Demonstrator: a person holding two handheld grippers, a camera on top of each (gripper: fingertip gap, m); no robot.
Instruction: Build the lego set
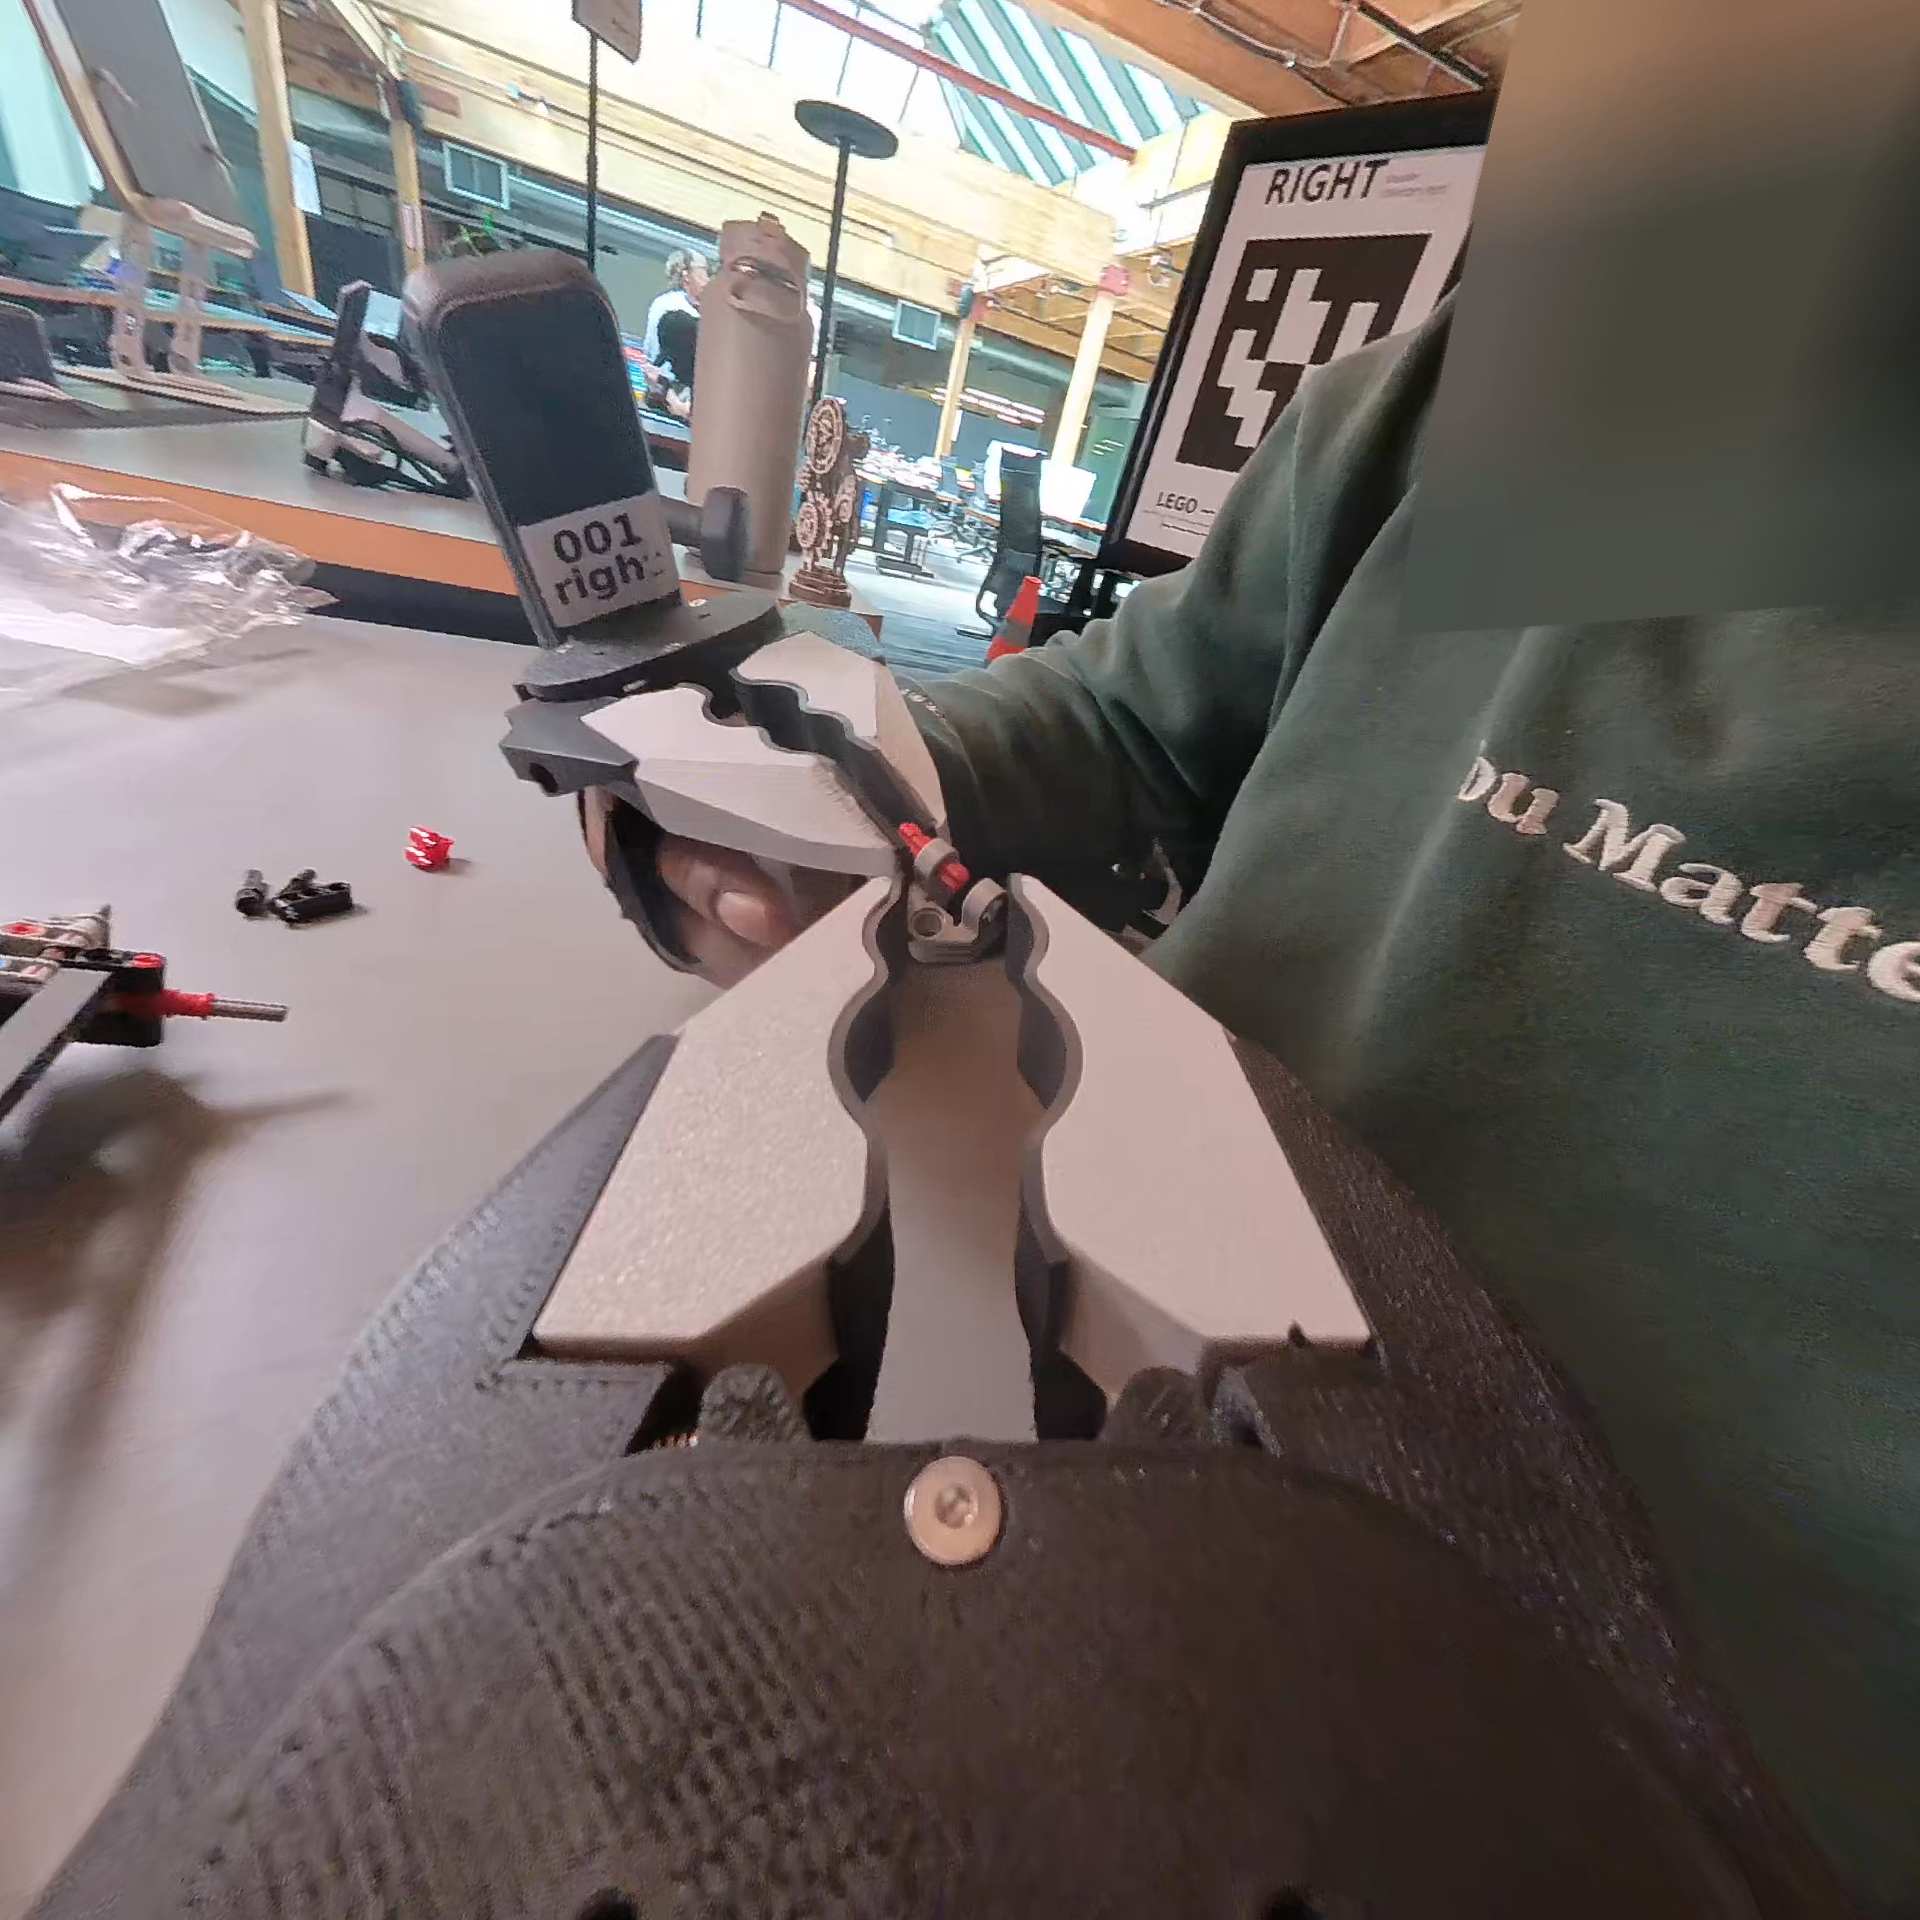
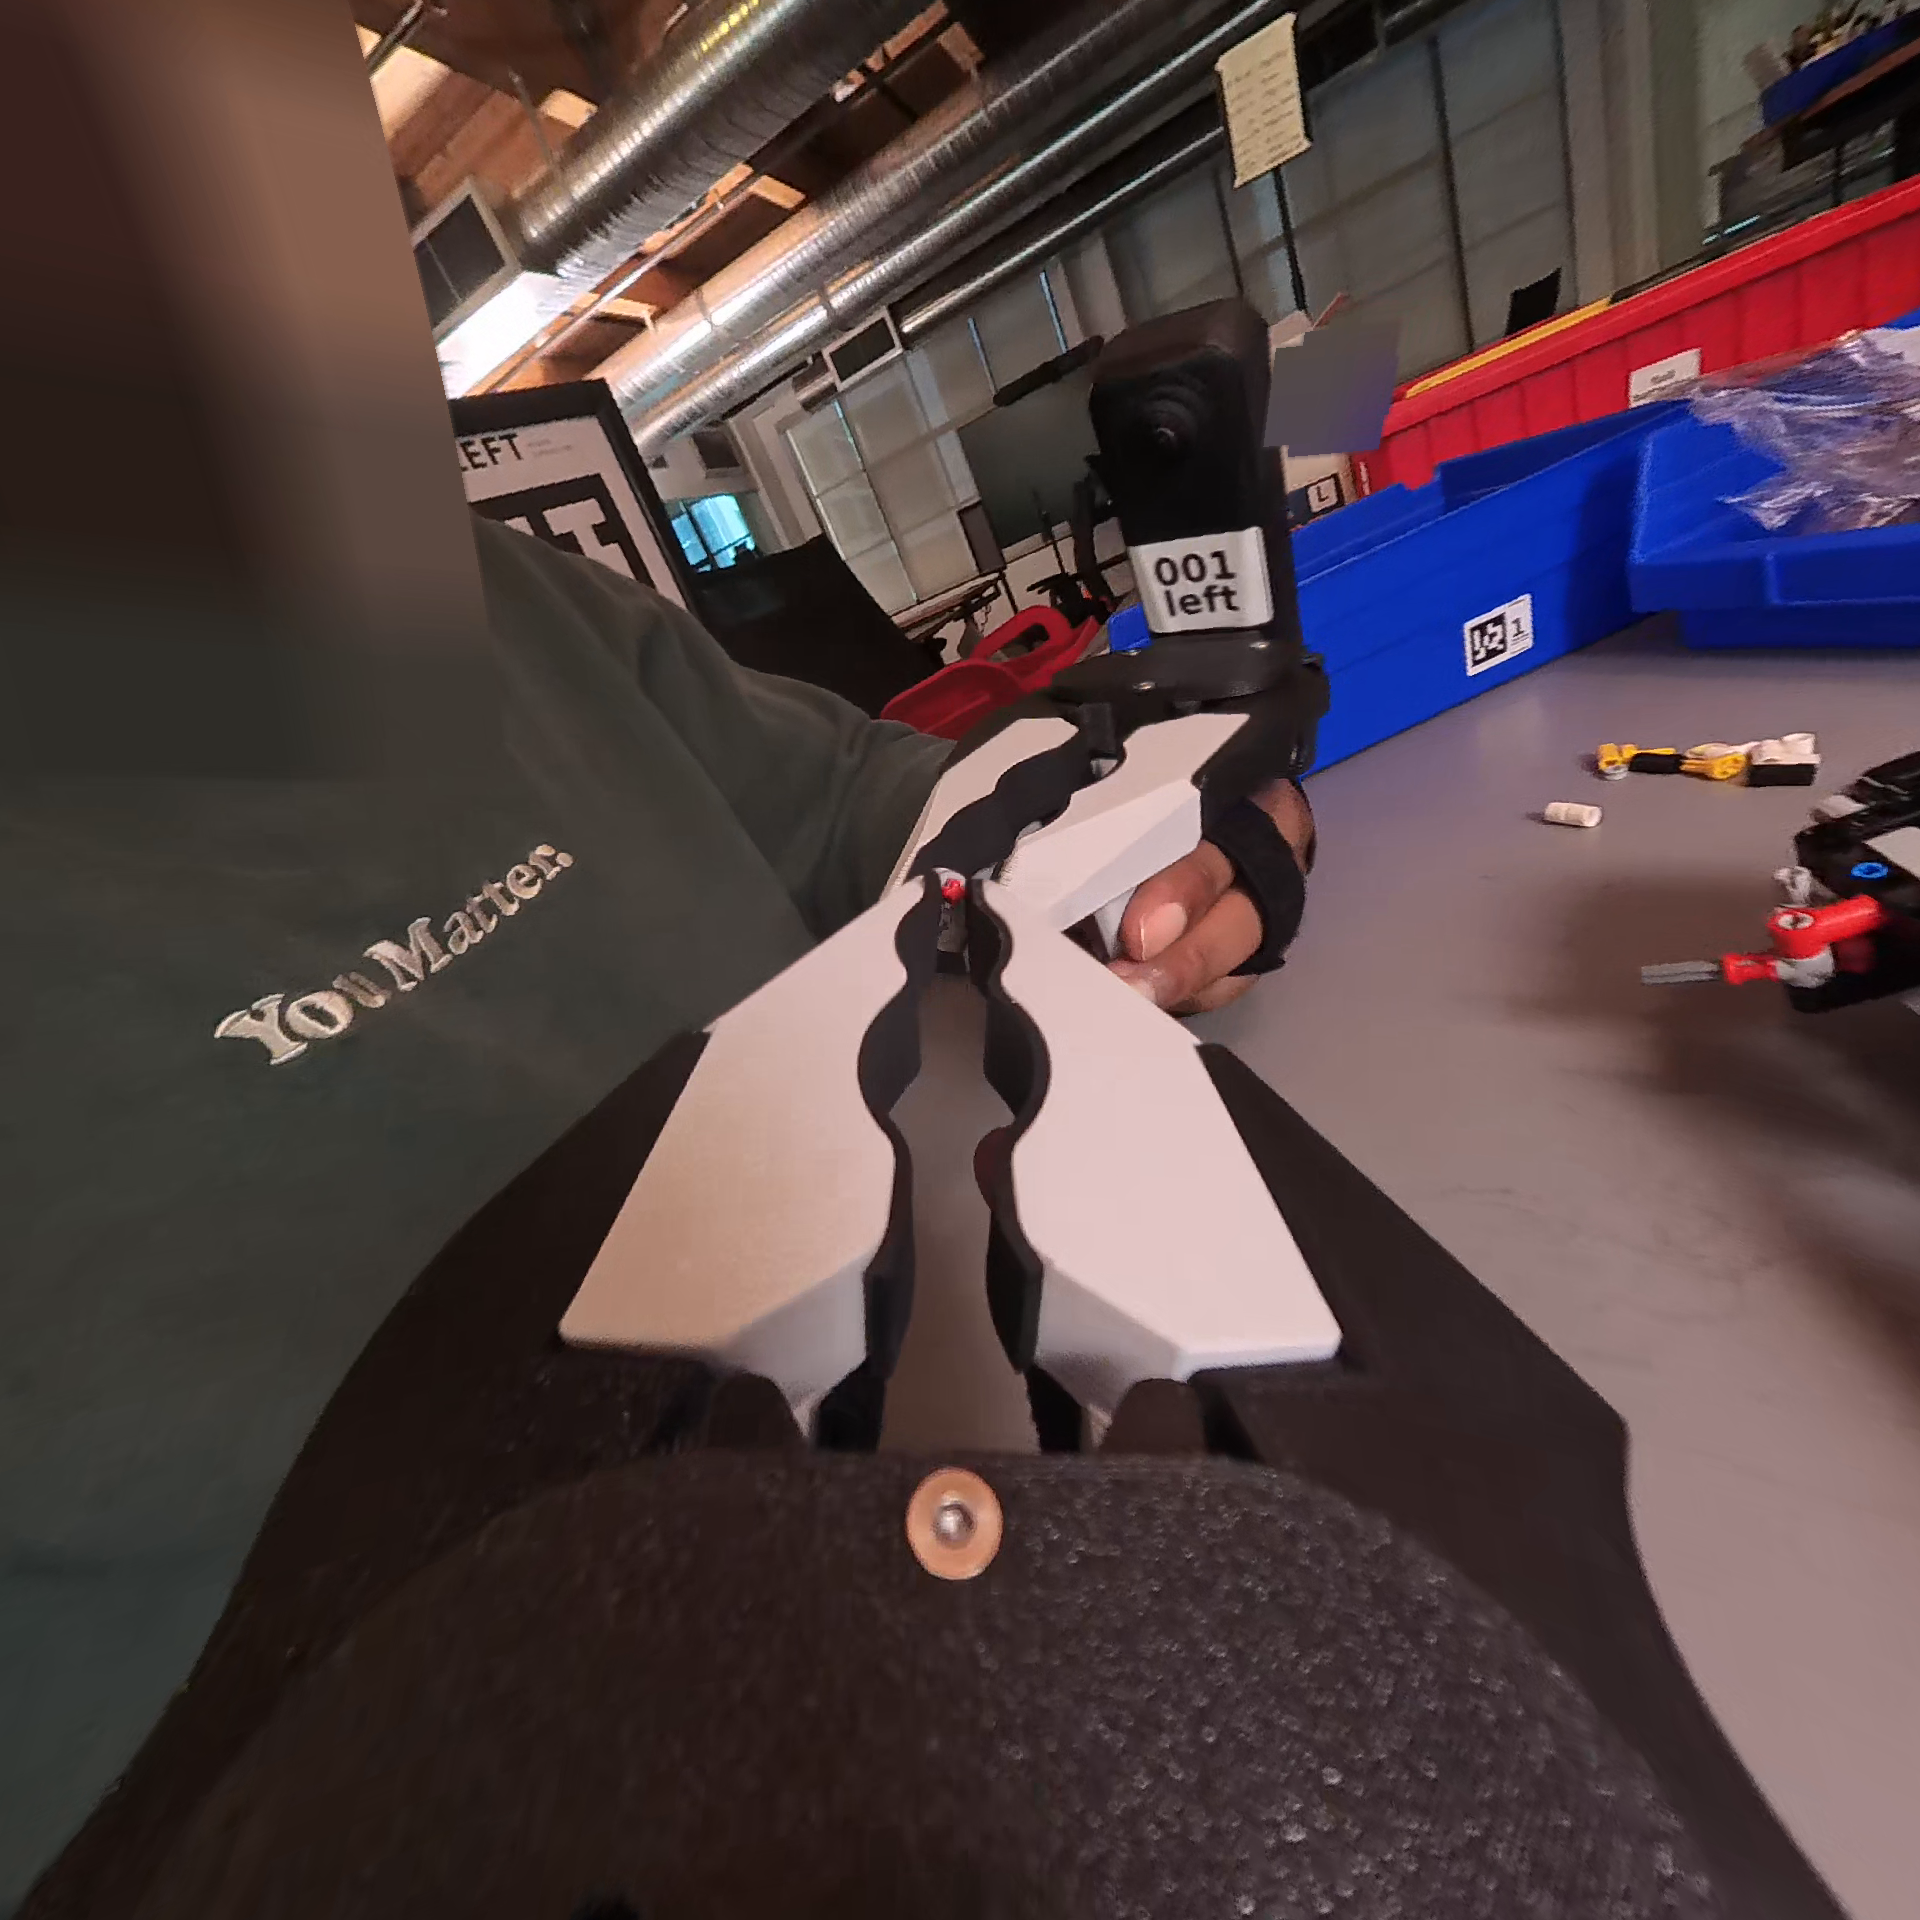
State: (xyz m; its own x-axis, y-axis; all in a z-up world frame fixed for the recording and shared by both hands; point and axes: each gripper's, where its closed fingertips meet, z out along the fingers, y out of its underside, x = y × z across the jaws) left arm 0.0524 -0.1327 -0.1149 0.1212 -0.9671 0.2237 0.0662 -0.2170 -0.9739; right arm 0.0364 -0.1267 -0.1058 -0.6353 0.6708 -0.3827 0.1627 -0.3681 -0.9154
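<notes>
Lego pieces meet in mid-air above the surface point(image 1: 436, 1039), close to the person's green sweatshirt point(image 1: 1558, 935). Left gripper point(image 1: 951, 914) has its jaws narrow, clamped on a grey connector point(image 1: 940, 925). Right gripper point(image 2: 954, 914) has its jaws nearly closed on a red and grey pin point(image 1: 928, 850), whose end is touching the connector. Tips of the two grippers almost touch, at an angle to each other. Partly built black model point(image 2: 1860, 904) with a red axle sticking out lies on the surface, well apart from the grippers. Loose bits near it: red piece point(image 1: 428, 847), black pins point(image 1: 296, 896), yellow and white parts point(image 2: 1714, 762). Blue bins point(image 2: 1507, 561) and a red bin point(image 2: 1662, 343) sit at the far edge
</notes>
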